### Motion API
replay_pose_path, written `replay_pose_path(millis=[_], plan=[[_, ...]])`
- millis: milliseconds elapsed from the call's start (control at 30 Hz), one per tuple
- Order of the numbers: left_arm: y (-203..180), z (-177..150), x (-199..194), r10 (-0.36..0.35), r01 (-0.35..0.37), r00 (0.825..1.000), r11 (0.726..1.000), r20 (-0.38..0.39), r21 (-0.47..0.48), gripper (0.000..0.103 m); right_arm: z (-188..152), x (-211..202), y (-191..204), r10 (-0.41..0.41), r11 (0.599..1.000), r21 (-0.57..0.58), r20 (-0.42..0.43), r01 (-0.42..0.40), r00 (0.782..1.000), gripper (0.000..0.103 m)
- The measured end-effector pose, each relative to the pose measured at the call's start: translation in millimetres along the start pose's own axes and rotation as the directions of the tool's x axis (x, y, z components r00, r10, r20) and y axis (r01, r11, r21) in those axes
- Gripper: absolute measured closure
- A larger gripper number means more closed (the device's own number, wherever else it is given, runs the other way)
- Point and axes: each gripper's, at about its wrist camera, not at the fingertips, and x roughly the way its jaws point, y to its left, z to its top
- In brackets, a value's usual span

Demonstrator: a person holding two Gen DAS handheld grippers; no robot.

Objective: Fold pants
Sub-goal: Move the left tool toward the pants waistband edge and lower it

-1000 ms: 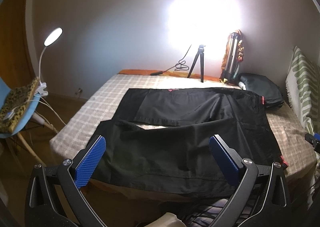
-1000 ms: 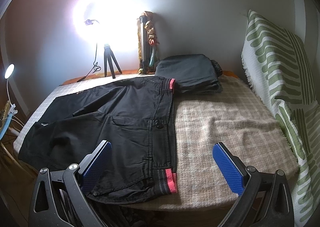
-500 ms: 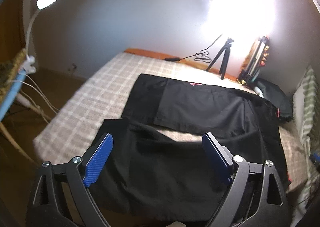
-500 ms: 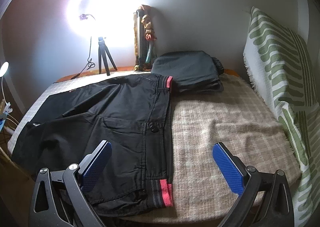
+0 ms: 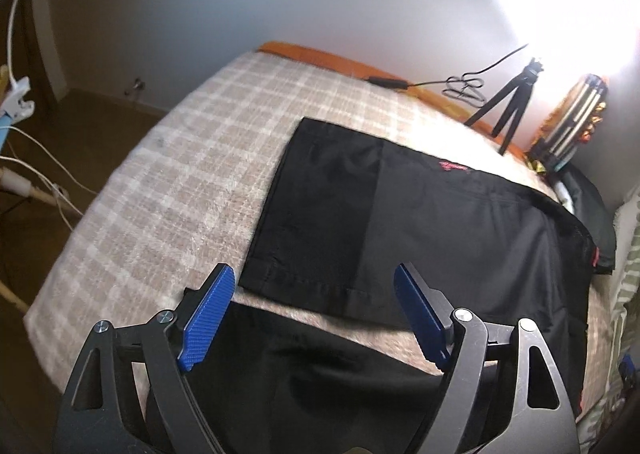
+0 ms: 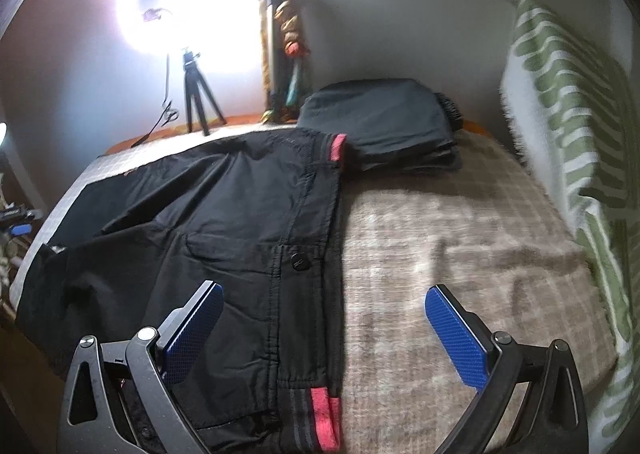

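checked bed blanket point(image 5: 168, 190) | black pants point(image 6: 224, 238) spread flat, legs apart, red-trimmed waistband | left gripper point(image 5: 312, 318) jaws apart, now over leg hems | right gripper point(image 6: 324, 330) jaws apart, closer over waistband | ring light point(image 6: 184, 14) behind

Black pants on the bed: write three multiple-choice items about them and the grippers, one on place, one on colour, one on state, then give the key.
1. Where does the folded dark pile lie relative to the black pants?
A. Beyond the waistband, towards the wall
B. On the floor
C. Under the tripod

2. What colour are the waistband tabs?
A. Yellow
B. Red
C. White

3. What state is the left gripper in?
A. Shut on a pant leg
B. Shut on nothing
C. Open, holding nothing

Key: 1 A, the pile sits past the far waistband end near the wall. 2 B, both tabs show red. 3 C, its blue pads stand wide apart above the cloth; the right gripper likewise.
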Motion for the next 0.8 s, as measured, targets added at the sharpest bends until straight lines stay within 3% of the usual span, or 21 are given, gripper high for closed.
replay_pose_path(millis=[167, 300, 467, 633, 667, 700, 733, 800], plan=[[9.0, 0.7, 17.9, 0.037, -0.036, 0.998, 0.999, -0.041, 0.014, 0.022, -15.2, 6.1, 17.0, 0.087, 0.987, -0.134, -0.041, -0.092, 0.995, 0.001], [21.8, 10.3, 37.8, 0.060, -0.061, 0.995, 0.998, -0.079, -0.011, 0.022, -36.1, 5.8, 32.3, 0.050, 0.960, -0.270, -0.077, -0.069, 0.996, 0.001], [33.7, 15.3, 59.3, 0.007, -0.022, 0.990, 0.995, -0.144, -0.100, 0.021, -51.0, 7.8, 33.2, 0.058, 0.962, -0.257, -0.130, -0.090, 0.990, 0.001], [19.3, 13.1, 67.2, 0.079, -0.082, 0.987, 0.996, -0.137, -0.016, 0.022, -42.9, 8.5, 36.5, 0.091, 0.967, -0.227, -0.131, -0.119, 0.987, 0.001], [17.0, 13.2, 68.4, 0.094, -0.095, 0.987, 0.995, -0.132, -0.002, 0.026, -37.2, 9.6, 39.2, 0.096, 0.965, -0.232, -0.125, -0.123, 0.987, 0.001], [12.7, 12.6, 68.9, 0.113, -0.112, 0.987, 0.994, -0.118, 0.021, 0.042, -30.7, 11.5, 43.4, 0.095, 0.962, -0.243, -0.117, -0.122, 0.989, 0.001], [7.0, 12.2, 69.0, 0.134, -0.129, 0.986, 0.990, -0.100, 0.051, 0.052, -23.9, 13.4, 47.8, 0.092, 0.959, -0.257, -0.109, -0.118, 0.990, 0.001], [-0.9, 13.0, 69.3, 0.154, -0.148, 0.985, 0.986, -0.076, 0.079, 0.084, -8.5, 17.0, 59.4, 0.090, 0.950, -0.293, -0.079, -0.110, 0.993, 0.001]])
